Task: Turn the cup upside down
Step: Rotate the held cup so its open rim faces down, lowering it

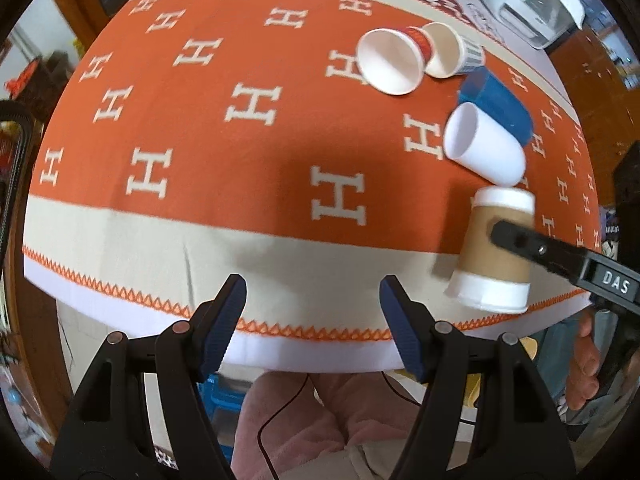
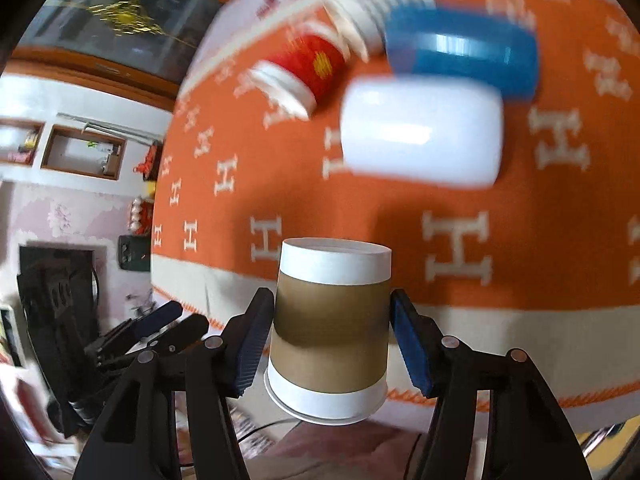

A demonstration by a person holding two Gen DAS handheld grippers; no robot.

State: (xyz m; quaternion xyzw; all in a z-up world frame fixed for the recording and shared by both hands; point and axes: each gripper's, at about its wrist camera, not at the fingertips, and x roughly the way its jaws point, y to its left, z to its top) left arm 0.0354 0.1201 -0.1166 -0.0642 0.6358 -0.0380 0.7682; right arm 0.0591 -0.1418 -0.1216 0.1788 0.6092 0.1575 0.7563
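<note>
A paper cup with a brown sleeve (image 2: 330, 332) is held upside down between the fingers of my right gripper (image 2: 332, 340), rim down, above the near edge of the table. In the left wrist view the same cup (image 1: 496, 248) is at the right with the right gripper's finger (image 1: 520, 240) across its sleeve. My left gripper (image 1: 312, 320) is open and empty over the table's near edge.
On the orange H-patterned tablecloth (image 1: 240, 120) lie a white cup (image 1: 484, 144), a blue cup (image 1: 496, 104), a red-and-white paper cup (image 1: 392, 60) and a striped paper cup (image 1: 452, 50), all on their sides. An appliance (image 1: 520, 4) stands at the back right.
</note>
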